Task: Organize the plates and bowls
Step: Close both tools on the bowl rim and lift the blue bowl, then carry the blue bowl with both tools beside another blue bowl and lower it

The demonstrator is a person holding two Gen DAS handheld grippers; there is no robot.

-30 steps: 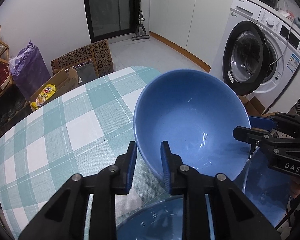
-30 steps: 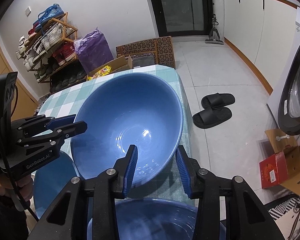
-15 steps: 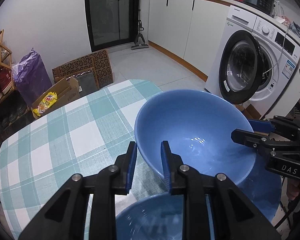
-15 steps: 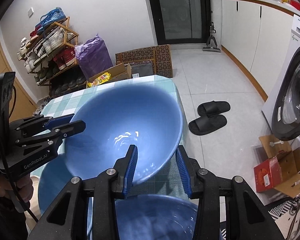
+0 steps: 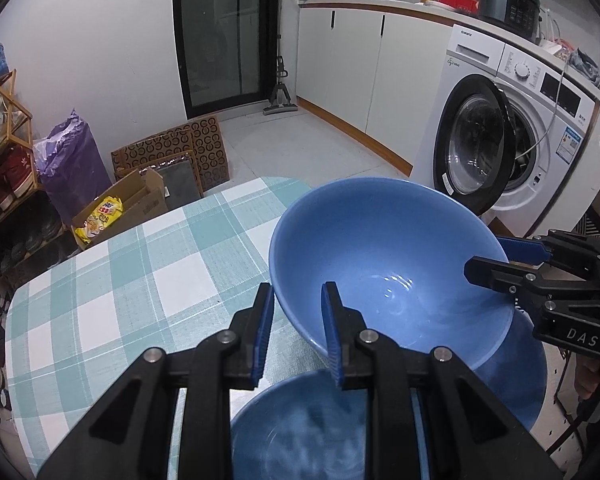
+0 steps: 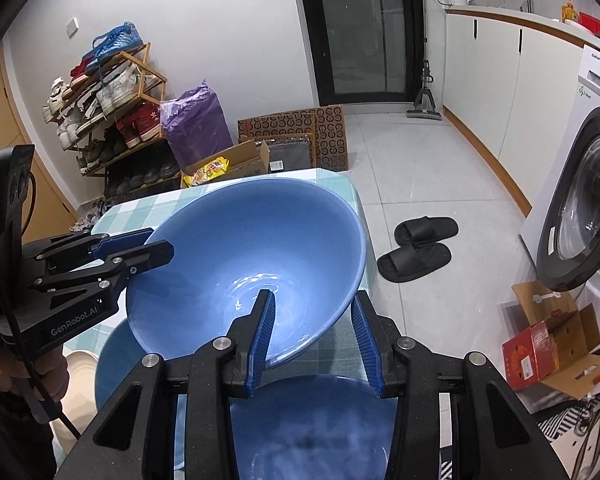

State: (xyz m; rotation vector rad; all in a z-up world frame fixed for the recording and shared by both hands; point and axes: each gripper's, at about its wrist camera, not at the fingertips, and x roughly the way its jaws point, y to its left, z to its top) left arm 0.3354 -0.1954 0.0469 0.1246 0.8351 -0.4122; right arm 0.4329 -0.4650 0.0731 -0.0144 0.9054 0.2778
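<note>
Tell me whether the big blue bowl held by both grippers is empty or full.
Empty. The big blue bowl shows only bare glazed bottom with light reflections in both wrist views.

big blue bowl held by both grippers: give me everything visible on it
The big blue bowl is wide and deep, glossy like glazed ceramic, plain blue, empty, with glare at its bottom. It is tipped, off the checked tablecloth. The left gripper and the right gripper each straddle its rim on opposite sides, one finger inside, one outside. Another blue bowl sits below it, and more blue dishware lies beneath.
</note>
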